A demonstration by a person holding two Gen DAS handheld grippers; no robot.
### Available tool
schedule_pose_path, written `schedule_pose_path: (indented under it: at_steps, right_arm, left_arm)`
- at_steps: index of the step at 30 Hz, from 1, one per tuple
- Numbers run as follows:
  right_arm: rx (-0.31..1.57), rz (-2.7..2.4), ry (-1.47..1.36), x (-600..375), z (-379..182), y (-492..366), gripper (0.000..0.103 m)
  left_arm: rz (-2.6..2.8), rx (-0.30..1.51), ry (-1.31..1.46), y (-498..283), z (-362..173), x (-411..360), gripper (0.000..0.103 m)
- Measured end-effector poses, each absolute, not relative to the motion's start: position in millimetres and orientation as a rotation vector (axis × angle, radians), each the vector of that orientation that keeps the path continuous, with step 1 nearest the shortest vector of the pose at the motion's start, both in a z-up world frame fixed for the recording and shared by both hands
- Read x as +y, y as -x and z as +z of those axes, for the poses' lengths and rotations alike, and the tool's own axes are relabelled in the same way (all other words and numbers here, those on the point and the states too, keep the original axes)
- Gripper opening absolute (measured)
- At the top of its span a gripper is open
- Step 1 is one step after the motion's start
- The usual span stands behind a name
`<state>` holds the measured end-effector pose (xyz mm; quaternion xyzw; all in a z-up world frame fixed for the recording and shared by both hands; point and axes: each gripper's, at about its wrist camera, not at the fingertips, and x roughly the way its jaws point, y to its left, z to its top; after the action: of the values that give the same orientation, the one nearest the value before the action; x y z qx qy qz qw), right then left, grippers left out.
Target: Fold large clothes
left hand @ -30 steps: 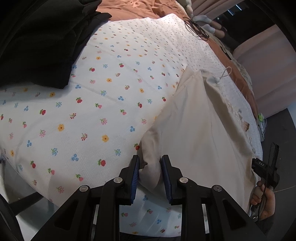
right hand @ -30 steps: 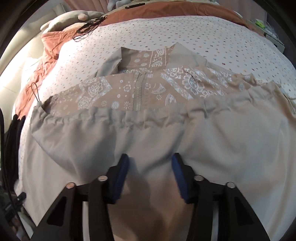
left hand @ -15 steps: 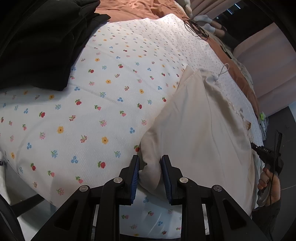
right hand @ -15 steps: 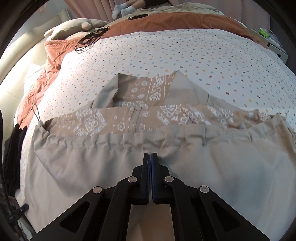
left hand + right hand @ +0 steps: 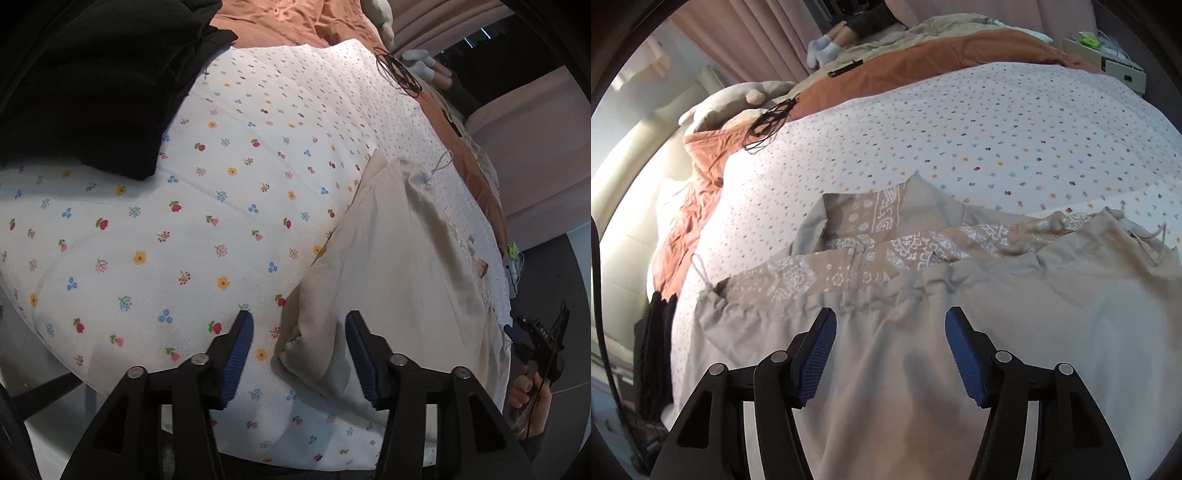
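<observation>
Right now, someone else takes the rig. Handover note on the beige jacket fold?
Left gripper: jaws opening, the folded corner of the beige jacket lies between them, pads not pressing on it.
Right gripper: jaws opening above the jacket's drawstring hem, nothing held.
Jacket lies on the floral bedspread, bottom part folded up over the patterned lining; collar shows beyond the hem.
Black clothes sit at the far left of the bed.
Done: first fold laid down.
Left: probably fold again and tidy the drawstrings.

Both wrist cameras look steeply down, close over the bed [image 5: 155,236]. They share the beige garment [image 5: 399,266] [image 5: 1052,325], seen from opposite ends.
</observation>
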<state>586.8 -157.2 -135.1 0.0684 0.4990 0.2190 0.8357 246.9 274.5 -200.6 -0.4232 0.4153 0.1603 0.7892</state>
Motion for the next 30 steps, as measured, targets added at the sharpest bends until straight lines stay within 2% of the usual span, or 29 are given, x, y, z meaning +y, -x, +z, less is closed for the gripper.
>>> schedule_pose_path:
  at_steps: [1,12,20,21,23,24,30]
  right_arm:
    - [1.060,0.473,-0.148,-158,-134,-582,0.062]
    - [1.085,0.570,-0.074,-101,-142,-557,0.062]
    - [1.219,0.480,0.013,-51,-191,-588,0.060]
    - [1.209,0.474,0.046,-47,-195,-588,0.051]
    - [1.170,0.454,0.123,-40,-193,-587,0.012]
    - [1.178,0.480,0.119,-38,-193,-588,0.002]
    - [1.096,0.474,0.131,-38,-167,-597,0.002]
  left_arm:
    - [0.349,0.883,0.916,-243,-199,275,0.065]
    - [0.339,0.867,0.935,-218,-197,271,0.065]
    - [0.335,0.862,0.924,-217,-194,269,0.065]
    - [0.336,0.861,0.926,-217,-195,271,0.065]
    - [0.342,0.861,0.933,-218,-197,273,0.065]
    - [0.343,0.864,0.936,-219,-199,274,0.065]
    - [0.328,0.881,0.931,-230,-202,273,0.065]
